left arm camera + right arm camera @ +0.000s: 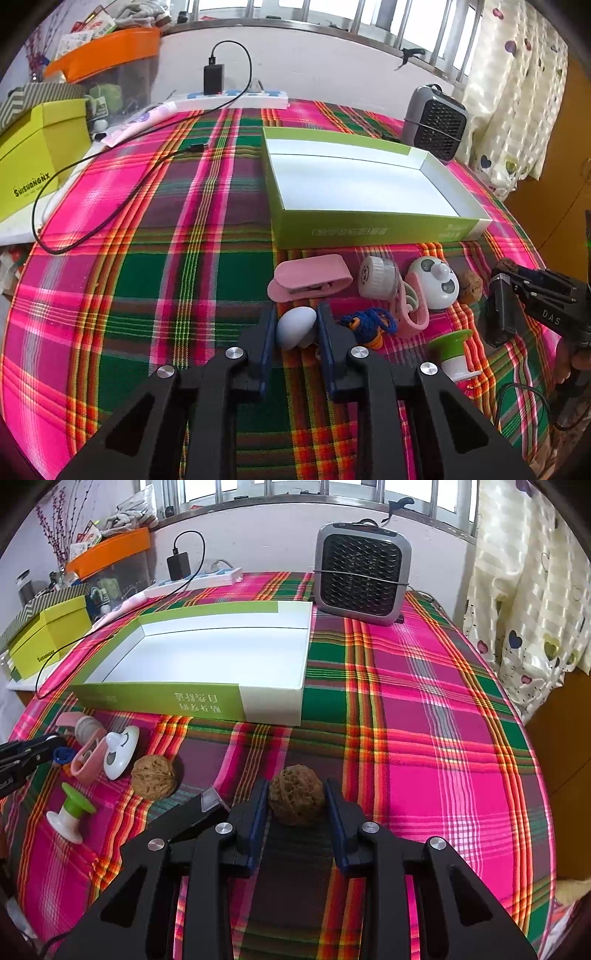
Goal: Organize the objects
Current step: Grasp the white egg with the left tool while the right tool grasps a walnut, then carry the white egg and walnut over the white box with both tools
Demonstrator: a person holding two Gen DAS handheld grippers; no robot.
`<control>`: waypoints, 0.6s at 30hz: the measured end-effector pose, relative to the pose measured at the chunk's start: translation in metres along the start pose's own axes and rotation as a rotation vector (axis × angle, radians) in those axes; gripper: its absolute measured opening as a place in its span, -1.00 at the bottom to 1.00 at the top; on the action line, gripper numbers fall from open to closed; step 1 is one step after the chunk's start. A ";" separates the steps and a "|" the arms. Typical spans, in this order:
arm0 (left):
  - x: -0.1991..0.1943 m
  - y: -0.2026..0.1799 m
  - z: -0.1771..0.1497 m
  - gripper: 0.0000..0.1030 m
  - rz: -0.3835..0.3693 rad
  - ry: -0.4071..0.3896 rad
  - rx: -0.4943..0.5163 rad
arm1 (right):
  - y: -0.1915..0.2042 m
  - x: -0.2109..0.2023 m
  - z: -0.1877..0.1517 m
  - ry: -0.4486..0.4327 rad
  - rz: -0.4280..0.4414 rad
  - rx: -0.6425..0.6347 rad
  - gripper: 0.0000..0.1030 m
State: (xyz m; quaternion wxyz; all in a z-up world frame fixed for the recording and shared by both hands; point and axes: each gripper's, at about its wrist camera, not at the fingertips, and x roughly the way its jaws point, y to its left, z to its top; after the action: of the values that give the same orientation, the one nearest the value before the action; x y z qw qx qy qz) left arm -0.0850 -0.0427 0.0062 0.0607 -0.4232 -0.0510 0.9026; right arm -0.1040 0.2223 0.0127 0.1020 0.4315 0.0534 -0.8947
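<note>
My left gripper (297,310) is shut on a pale blue egg-shaped thing (295,326) that lies on the plaid cloth. Beyond it lie a pink clip (310,278), a white round jar (375,277), a white panda-faced toy (434,282), a pink ring piece (412,314), a blue cord (369,321) and a green-and-white spool (454,350). My right gripper (296,786) is shut on a brown walnut (295,797). A second walnut (153,777) lies to its left. The shallow green-and-white box (369,225) behind the row holds nothing.
A grey fan heater (362,572) stands at the back right of the table. A power strip (236,96) with a black charger cable (110,218) runs along the back left. A yellow-green box (33,158) and an orange-lidded bin (107,51) stand further left.
</note>
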 end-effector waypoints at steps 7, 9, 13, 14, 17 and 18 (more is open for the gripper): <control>-0.002 -0.001 0.000 -0.61 -0.001 -0.007 0.005 | 0.001 -0.002 0.000 -0.003 0.004 0.005 -0.39; -0.003 -0.001 0.000 -0.61 -0.002 -0.010 0.004 | 0.001 -0.003 0.000 -0.004 0.005 0.005 -0.39; -0.007 -0.002 0.003 -0.61 -0.004 -0.018 0.003 | 0.001 -0.007 0.001 -0.014 0.008 0.012 -0.39; -0.009 -0.003 0.003 -0.61 -0.005 -0.022 0.004 | 0.001 -0.008 0.001 -0.017 0.008 0.014 -0.39; -0.012 -0.003 0.005 -0.61 -0.004 -0.029 0.005 | 0.000 -0.011 0.002 -0.024 0.005 0.015 -0.39; -0.013 -0.004 0.006 -0.61 -0.005 -0.032 0.006 | 0.000 -0.013 0.002 -0.028 0.008 0.015 -0.39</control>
State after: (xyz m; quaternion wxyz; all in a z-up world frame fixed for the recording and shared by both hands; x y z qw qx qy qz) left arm -0.0813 -0.0414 0.0203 0.0632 -0.4083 -0.0504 0.9093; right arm -0.0977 0.2232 0.0245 0.1029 0.4200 0.0437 -0.9006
